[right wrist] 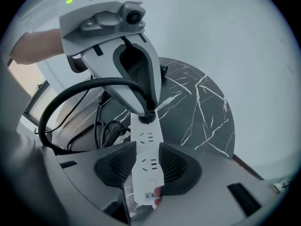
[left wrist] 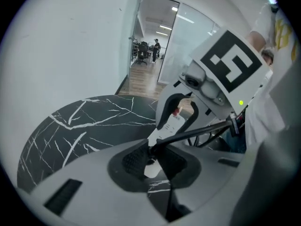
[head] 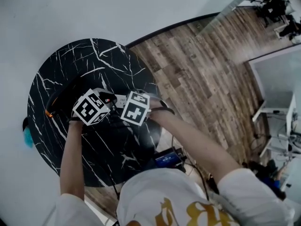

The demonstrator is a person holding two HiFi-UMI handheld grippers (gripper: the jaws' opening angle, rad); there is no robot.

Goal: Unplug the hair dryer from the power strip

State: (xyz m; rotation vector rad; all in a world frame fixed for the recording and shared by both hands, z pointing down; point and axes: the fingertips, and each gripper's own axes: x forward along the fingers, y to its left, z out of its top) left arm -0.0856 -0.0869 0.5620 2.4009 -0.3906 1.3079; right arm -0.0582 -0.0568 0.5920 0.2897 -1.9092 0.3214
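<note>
A white power strip (right wrist: pixel 146 159) lies on the black marble table (head: pixel 56 69), and my right gripper (right wrist: pixel 146 166) is shut on its sides. In the strip's far socket sits the black plug (right wrist: pixel 146 116). My left gripper (left wrist: pixel 151 157) is shut on that plug (left wrist: pixel 153 149), facing the right one. The plug's black cord (right wrist: pixel 70 98) arcs away to the left. In the head view the dark hair dryer (head: pixel 63 98) lies on the table left of both marker cubes, and the strip (head: pixel 120 100) shows between the cubes.
Loose black cable coils (right wrist: pixel 106 128) lie on the table beside the strip. The round table stands by a white wall over wooden flooring (head: pixel 197 79). A device with a blue screen (head: pixel 167 158) sits low near the person's body. White furniture (head: pixel 277 107) stands at the right.
</note>
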